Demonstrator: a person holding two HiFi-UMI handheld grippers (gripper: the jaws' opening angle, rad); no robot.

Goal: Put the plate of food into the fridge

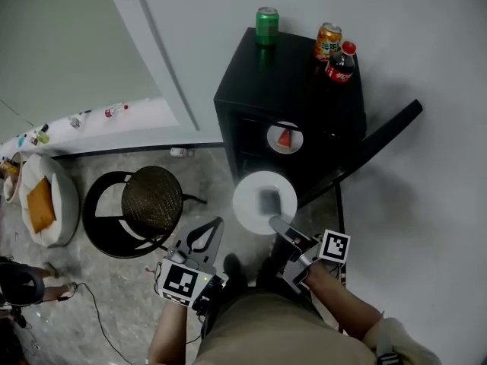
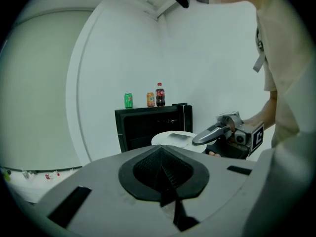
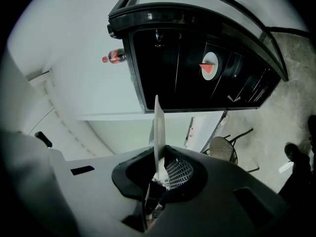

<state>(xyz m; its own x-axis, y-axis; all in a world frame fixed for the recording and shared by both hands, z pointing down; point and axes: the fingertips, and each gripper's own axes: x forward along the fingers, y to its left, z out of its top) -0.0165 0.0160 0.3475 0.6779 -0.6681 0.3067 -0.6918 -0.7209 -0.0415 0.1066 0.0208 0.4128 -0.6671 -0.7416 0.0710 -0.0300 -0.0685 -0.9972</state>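
Note:
My right gripper (image 1: 275, 222) is shut on the near rim of a white plate (image 1: 255, 196) and holds it level in front of the open black fridge (image 1: 304, 90). A grey patch lies on the plate; what it is I cannot tell. In the right gripper view the plate (image 3: 157, 132) stands edge-on between the pads (image 3: 159, 174). Inside the fridge (image 3: 168, 58) sits another plate (image 1: 291, 144) with a red wedge of food (image 3: 207, 69). My left gripper (image 1: 215, 225) hangs low at the left, shut on nothing (image 2: 168, 191). From there I see the held plate (image 2: 170, 138) and the right gripper (image 2: 200, 139).
A green can (image 1: 266, 25), an orange can (image 1: 328, 40) and a cola bottle (image 1: 341, 63) stand on the fridge top. The fridge door (image 1: 373, 147) swings out to the right. A round black stool (image 1: 152, 198) and a white seat with an orange cushion (image 1: 42, 200) stand at the left.

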